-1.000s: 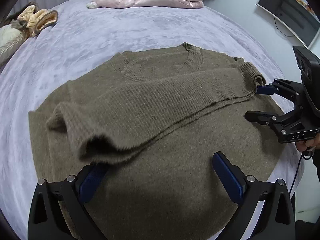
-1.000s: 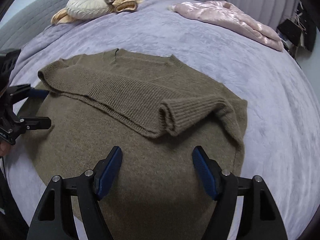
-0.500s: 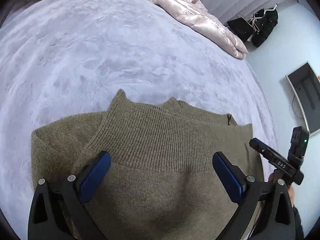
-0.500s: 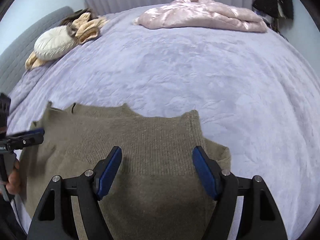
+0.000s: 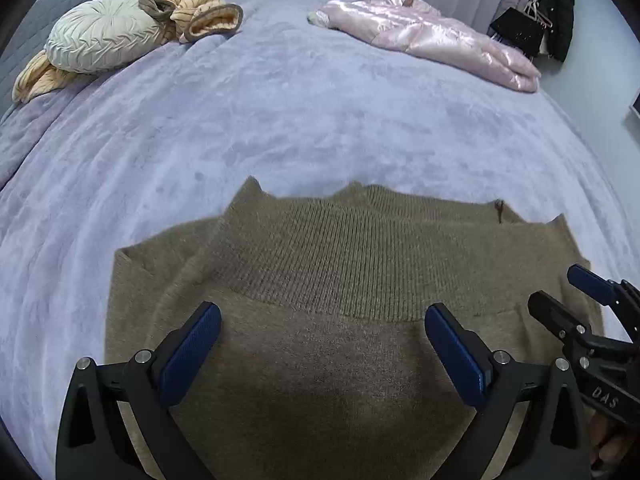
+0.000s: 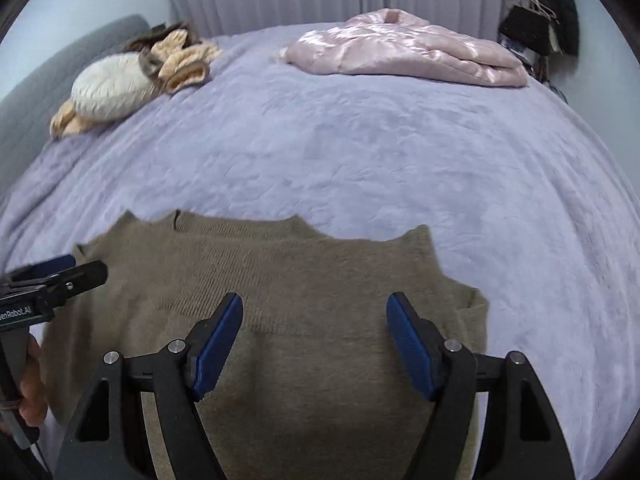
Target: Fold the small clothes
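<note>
An olive-brown knit sweater (image 5: 340,280) lies folded on the lavender bed, its ribbed band across the far edge; it also shows in the right wrist view (image 6: 320,300). My left gripper (image 5: 322,320) is open and empty, hovering over the sweater's left half. My right gripper (image 6: 314,310) is open and empty over the right half. The right gripper (image 5: 560,296) shows at the right edge of the left wrist view, and the left gripper (image 6: 80,268) at the left edge of the right wrist view, both jaws apart.
The lavender blanket (image 5: 300,112) covers the bed. A pink satin jacket (image 5: 432,36) lies at the far right. A white round cushion (image 5: 100,36) and tan knitwear (image 5: 200,12) sit far left by a grey headboard. Dark clothes (image 5: 552,12) hang at the far right.
The sweater's lower part now lies folded up over the sleeves, ribbed hem at the far edge. Both grippers let go and now hover open, side by side, facing the headboard.
</note>
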A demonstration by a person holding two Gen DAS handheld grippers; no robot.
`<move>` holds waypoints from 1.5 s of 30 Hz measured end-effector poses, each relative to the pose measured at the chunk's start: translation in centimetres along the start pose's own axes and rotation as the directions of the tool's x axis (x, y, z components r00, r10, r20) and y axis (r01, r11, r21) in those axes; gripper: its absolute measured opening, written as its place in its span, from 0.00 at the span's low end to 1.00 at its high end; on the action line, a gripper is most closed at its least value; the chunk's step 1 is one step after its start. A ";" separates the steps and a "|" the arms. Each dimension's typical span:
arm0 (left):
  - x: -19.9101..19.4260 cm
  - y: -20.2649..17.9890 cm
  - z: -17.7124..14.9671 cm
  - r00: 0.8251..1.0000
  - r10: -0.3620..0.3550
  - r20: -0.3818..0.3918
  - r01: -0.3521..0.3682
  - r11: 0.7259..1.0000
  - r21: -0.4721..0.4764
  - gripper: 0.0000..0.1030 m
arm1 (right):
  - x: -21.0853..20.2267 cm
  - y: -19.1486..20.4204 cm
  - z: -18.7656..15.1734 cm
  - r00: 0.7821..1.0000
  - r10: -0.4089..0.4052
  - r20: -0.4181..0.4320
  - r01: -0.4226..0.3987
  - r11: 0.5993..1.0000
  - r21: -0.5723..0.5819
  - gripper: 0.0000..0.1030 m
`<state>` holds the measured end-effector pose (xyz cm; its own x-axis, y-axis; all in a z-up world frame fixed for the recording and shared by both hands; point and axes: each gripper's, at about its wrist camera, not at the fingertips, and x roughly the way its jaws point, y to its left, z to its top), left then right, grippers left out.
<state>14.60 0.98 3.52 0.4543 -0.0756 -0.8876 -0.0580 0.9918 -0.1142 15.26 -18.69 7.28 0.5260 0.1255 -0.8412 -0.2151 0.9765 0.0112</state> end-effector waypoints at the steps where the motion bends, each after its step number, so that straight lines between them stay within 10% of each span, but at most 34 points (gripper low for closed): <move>1: 0.9 0.1 -0.3 1.000 0.019 -0.022 -0.019 1.000 -0.003 0.99 | 0.7 0.7 -0.2 1.000 -0.007 -0.015 0.007 1.000 -0.016 0.75; 15: 1.6 1.1 0.2 1.000 0.013 0.001 -0.013 0.998 0.056 0.99 | 3.3 -6.7 -0.2 0.997 -0.046 -0.058 0.055 0.982 0.179 0.77; 30: -4.5 2.4 -8.4 0.999 -0.028 0.017 0.027 1.000 0.012 0.99 | -4.2 4.7 -7.7 0.998 -0.062 0.004 0.062 0.998 -0.019 0.78; 38: -7.8 6.1 -12.8 0.991 -0.118 0.069 0.114 0.992 0.056 0.99 | -6.2 -0.8 -12.0 0.996 -0.083 0.018 0.082 0.995 0.053 0.80; 45: -7.3 14.3 -13.8 0.963 -0.263 0.059 0.270 0.927 -0.259 0.99 | -8.0 -8.4 -15.8 0.996 -0.075 -0.056 0.089 0.947 0.309 0.81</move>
<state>-1.84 14.32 2.17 0.5053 -0.3278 -0.7983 -0.1617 0.8727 -0.4607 -0.15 -30.72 5.37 0.4937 0.0417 -0.8686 0.0975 0.9899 0.1029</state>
